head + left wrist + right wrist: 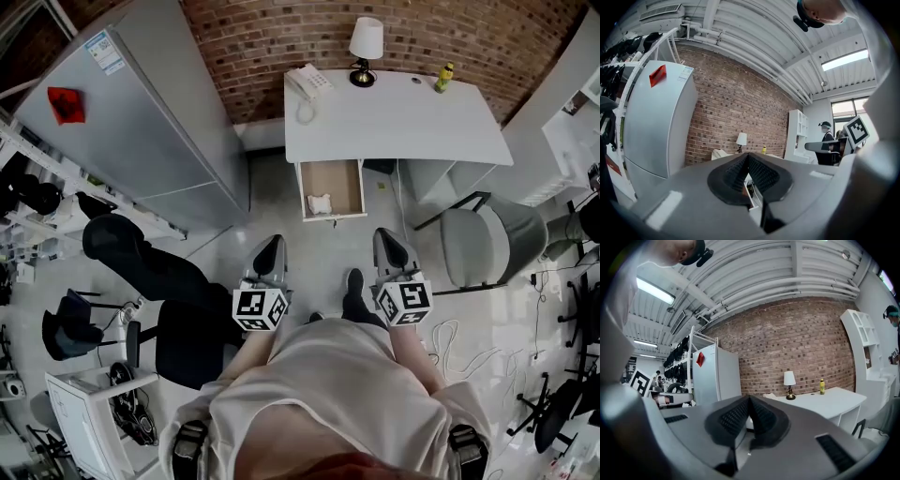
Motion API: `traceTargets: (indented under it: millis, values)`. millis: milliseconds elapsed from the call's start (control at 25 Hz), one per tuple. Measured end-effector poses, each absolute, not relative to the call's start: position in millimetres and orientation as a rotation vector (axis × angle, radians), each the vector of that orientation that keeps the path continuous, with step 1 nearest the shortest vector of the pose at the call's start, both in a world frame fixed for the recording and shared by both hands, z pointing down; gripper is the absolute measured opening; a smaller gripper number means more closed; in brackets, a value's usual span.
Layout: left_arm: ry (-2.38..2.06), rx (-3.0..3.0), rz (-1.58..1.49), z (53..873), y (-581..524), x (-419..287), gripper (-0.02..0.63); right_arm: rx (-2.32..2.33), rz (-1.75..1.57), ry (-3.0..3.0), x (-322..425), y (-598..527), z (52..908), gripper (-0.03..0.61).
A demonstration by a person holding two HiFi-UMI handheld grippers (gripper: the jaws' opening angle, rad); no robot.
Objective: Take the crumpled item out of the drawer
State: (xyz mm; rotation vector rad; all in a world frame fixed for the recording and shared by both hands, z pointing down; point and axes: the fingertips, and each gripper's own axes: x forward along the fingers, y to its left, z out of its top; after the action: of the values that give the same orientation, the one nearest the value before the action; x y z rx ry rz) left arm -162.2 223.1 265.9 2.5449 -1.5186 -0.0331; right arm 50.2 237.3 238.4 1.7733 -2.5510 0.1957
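A white desk (441, 122) stands against the brick wall with its wooden drawer (356, 186) pulled open. A white crumpled item (320, 203) lies inside the drawer at the front left. My left gripper (270, 253) and right gripper (388, 246) hang side by side in front of me, well short of the drawer. Both are shut with nothing between the jaws. In the left gripper view the ribbed pads (758, 174) meet, and the drawer shows as a sliver behind them. In the right gripper view the pads (761, 417) also meet.
A grey refrigerator (150, 112) stands left of the desk. On the desk are a phone (308, 82), a lamp (365, 49) and a yellow bottle (444, 76). A grey chair (492, 246) is at right, a black chair (150, 272) at left. Cables lie on the floor.
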Motion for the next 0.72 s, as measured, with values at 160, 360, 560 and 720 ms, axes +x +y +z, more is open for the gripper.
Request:
traceTargets:
  millis: [160,360,560,720]
  values:
    - [-1.555,2.528,0.006,270.2,198.4,-164.1,0.010,1.743,0.210,-2.576,54.7,206.3,243.1,0.008]
    - [-1.601,2.497,0.040,272.3,157.0,-153.9,0.011,1.687,0.236,-2.626,64.1,155.2,247.3,0.008]
    - [-1.646,2.461,0.058,272.3,103.8,-130.6,0.010,1.600,0.216,-2.690,77.5,95.5,242.5,0.008]
    - [-1.708,2.471,0.085,264.4,65.1,-104.6,0.011,1.537,0.248,-2.716,99.9,49.3,246.3,0.008]
